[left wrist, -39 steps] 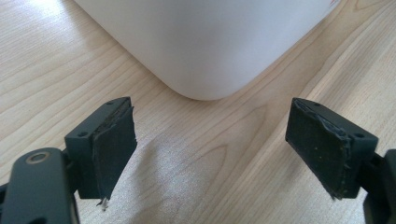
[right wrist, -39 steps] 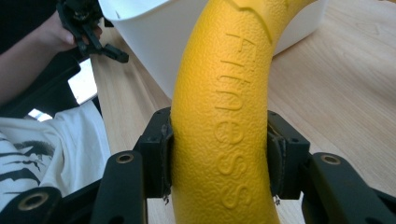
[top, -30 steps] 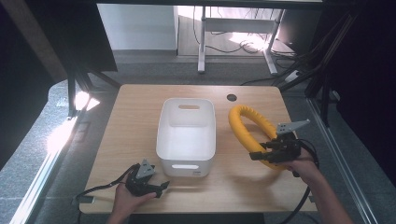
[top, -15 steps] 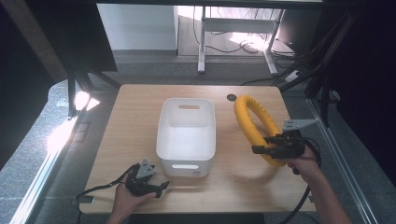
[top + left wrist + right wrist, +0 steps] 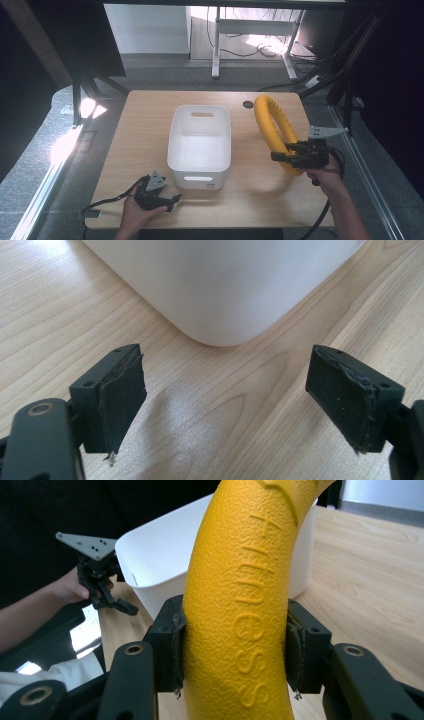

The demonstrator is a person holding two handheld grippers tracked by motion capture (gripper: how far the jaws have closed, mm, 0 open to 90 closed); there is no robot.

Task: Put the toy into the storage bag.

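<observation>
A yellow fitness ring [image 5: 272, 131] stands tilted up above the right side of the wooden table [image 5: 150, 125]. My right gripper [image 5: 284, 157] is shut on its lower part; in the right gripper view both pads press the textured yellow ring [image 5: 240, 615]. A white plastic bin [image 5: 201, 145] sits in the middle of the table, its inside bare. My left gripper [image 5: 167, 200] rests open near the front left, by the bin's near corner [image 5: 220, 295], with nothing between its fingers [image 5: 122, 395].
A small dark hole [image 5: 248, 104] marks the table's far right part. The floor and desk legs with cables [image 5: 250, 45] lie beyond the far edge. The left gripper's cable [image 5: 100, 205] trails off the front left edge.
My right gripper has lifted the yellow ring from lying low on the table to standing more upright, and has shifted slightly right. The left gripper has stayed put.
</observation>
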